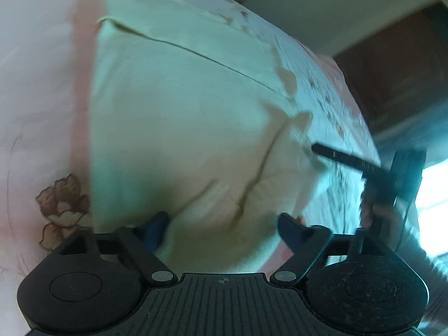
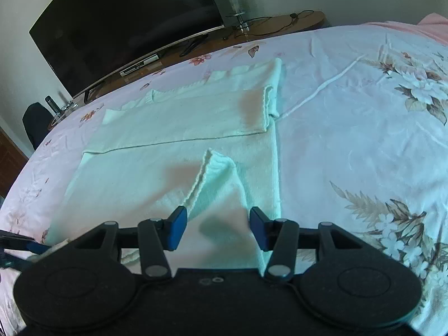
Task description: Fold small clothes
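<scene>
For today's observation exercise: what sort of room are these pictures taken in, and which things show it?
Most likely a bedroom. A pale garment lies spread on a floral bedspread, and a large dark television stands on a wooden unit beyond the bed.

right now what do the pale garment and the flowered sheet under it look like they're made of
Pale garment: looks like a soft knit, matte, with ribbed cuffs and hem edges showing; probably cotton or wool blend, can't tell which.
Flowered sheet: thin woven cloth with a printed floral pattern, slight sheen and fine creases; likely cotton or polyester.
</scene>
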### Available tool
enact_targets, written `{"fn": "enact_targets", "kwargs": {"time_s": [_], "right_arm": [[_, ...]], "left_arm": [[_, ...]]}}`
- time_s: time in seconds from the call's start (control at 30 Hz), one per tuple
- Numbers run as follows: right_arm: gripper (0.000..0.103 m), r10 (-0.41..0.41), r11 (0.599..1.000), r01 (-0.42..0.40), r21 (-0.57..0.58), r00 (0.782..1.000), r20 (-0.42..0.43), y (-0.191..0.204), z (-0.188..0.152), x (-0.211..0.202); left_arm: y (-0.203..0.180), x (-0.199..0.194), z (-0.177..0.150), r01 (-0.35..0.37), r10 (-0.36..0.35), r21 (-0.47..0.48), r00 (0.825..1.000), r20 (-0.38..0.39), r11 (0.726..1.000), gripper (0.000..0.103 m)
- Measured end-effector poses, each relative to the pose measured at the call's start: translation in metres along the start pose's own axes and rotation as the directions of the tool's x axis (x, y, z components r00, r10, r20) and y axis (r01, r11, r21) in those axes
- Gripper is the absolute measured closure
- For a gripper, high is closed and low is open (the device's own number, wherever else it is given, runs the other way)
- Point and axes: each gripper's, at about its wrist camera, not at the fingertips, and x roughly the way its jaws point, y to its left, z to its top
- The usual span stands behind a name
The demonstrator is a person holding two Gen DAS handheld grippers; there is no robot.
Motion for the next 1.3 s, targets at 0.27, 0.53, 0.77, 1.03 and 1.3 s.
{"fn": "enact_targets", "kwargs": {"time_s": [0.27,0.53,0.77,1.03,1.3], "right_arm": [[0.052,-0.007,1.000,0.007,-0.011,1.000,0.001,0.002,0.001,0.005],[0.054,-0.084,0.992,0.086,-0.094,0.996,0.031,0.007,0.008,0.011],[0.071,-0.061,0.982,0.054,-0.181,0.997,-0.036,0.016,0.021,0.039],[0.097,-0.055,0.987,0.055,-0.148,0.998,0.005,0.017,0.019,0.013],[0.072,-0.061,0.991,0.056,-0.120,0.998,-0.032,0.006,0.022,0.023]], "left_arm": [[-0.028,0.002,-0.024,-0.228,0.222,0.114,0.973,0.060,0.967,0.093],[-0.067,-0.006,-0.038,-0.428,0.368,0.202,0.888,0.277,0.881,0.100],[-0.056,-0.016,-0.020,-0.465,0.395,0.118,0.840,0.372,0.878,0.100],[-0.027,-0.029,0.014,-0.486,0.457,-0.066,0.754,0.473,0.871,0.100],[-0.018,0.006,0.020,-0.503,0.476,-0.031,0.793,0.381,0.864,0.100]]}}
